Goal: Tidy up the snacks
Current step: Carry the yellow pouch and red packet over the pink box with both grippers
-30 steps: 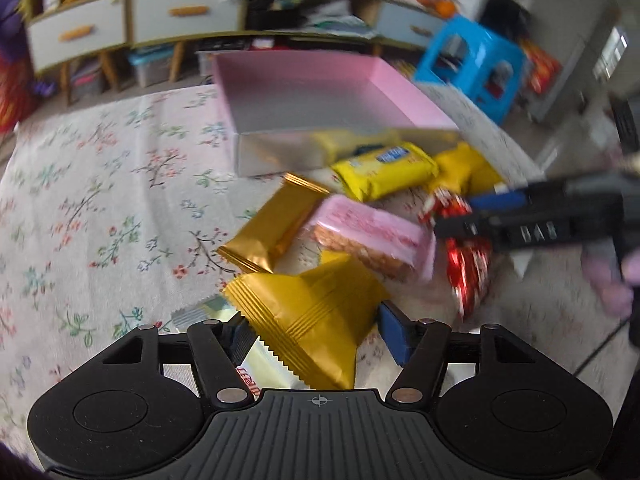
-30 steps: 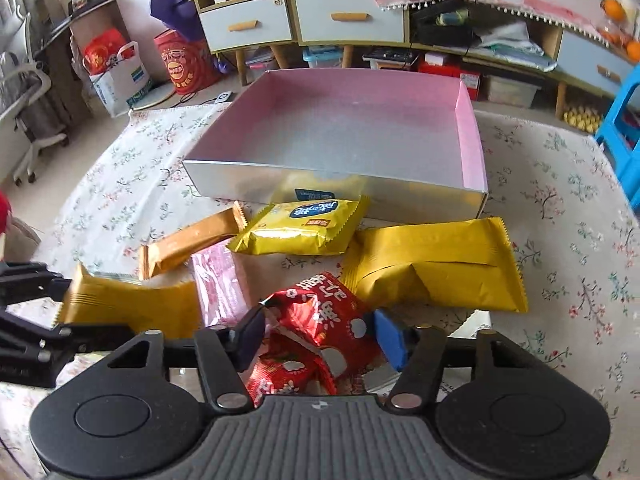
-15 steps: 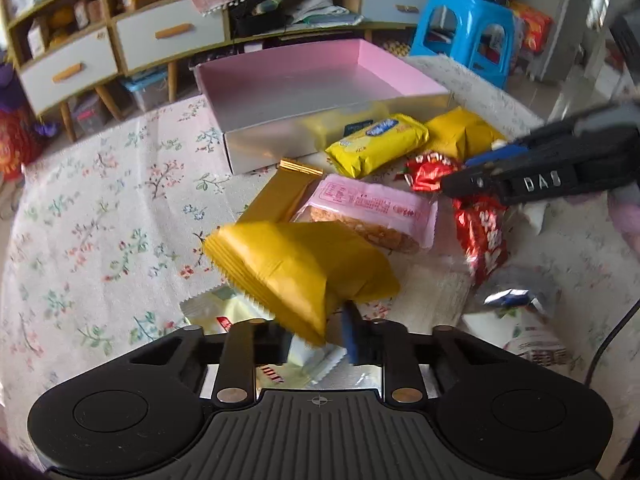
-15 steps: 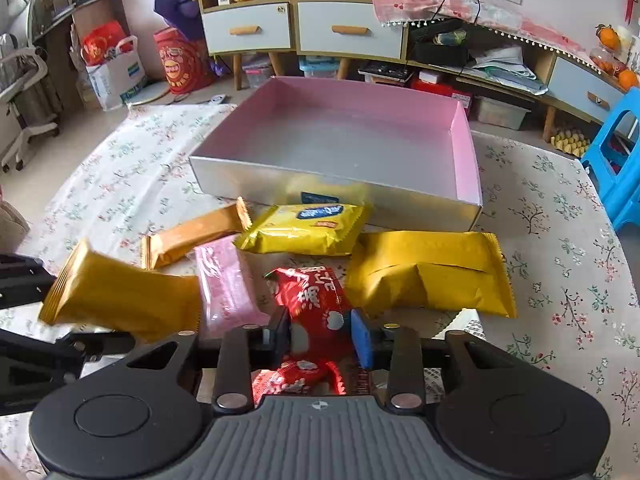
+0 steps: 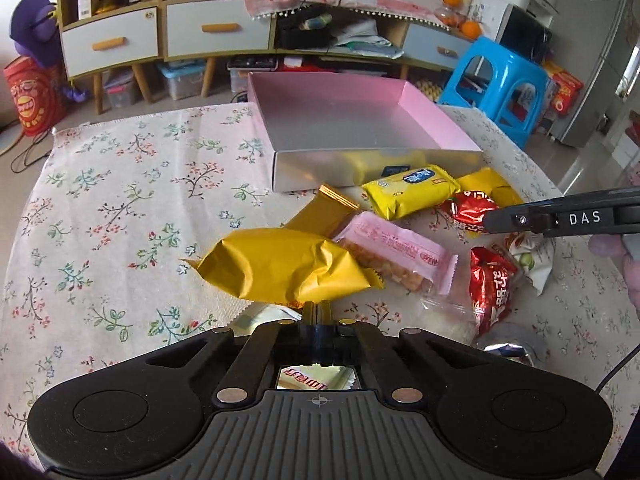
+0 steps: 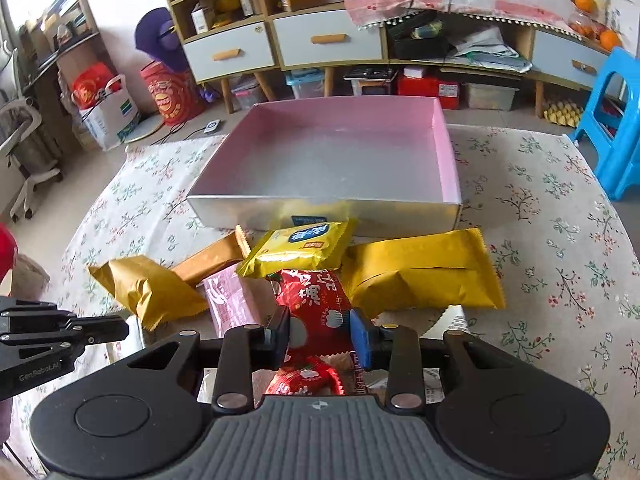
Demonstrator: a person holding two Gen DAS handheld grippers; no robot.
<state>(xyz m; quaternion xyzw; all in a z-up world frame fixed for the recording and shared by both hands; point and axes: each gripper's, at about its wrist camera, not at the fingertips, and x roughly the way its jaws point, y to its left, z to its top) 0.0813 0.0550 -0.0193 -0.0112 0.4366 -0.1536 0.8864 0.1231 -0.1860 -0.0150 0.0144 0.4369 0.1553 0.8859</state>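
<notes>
Left tongs [image 5: 317,312]: fingers pressed nearly together on the near edge of a gold pouch [image 5: 280,264]. Pouch is held lifted above the counter [image 5: 120,200], long axis running left to right across the centre of the left view, crimped end pointing left. Foil is creased and puffy, plain gold on the side shown.

Right tongs [image 6: 320,332]: fingers part-way apart, closed against both sides of a red snack bag [image 6: 316,304]. Bag's long axis runs away from the camera, far end pointing toward the pink tray [image 6: 448,168] at upper centre. Glossy red wrapper with white characters and a white apple mark.

Tray: pink inner walls, silver floor and silver outer wall, no snacks inside in either view.

On the floral cloth, between tray and tongs: a yellow packet [image 6: 304,246] with blue label touching the tray's near wall; a slim gold bar [image 6: 212,260] angled toward the tray; a pink wafer pack [image 5: 396,256] beside it; a large gold bag [image 6: 420,276] at right centre, long axis left to right.

Right view only: the large gold bag in full, and the left tool's black arm at lower left with the gold pouch at its end. Left view only: a white-green wrapper [image 5: 528,260] and a silver foil piece [image 5: 508,350] at lower right, and a packet seen through the gap under the left tongs. A second red bag [image 5: 492,288] lies at right.
</notes>
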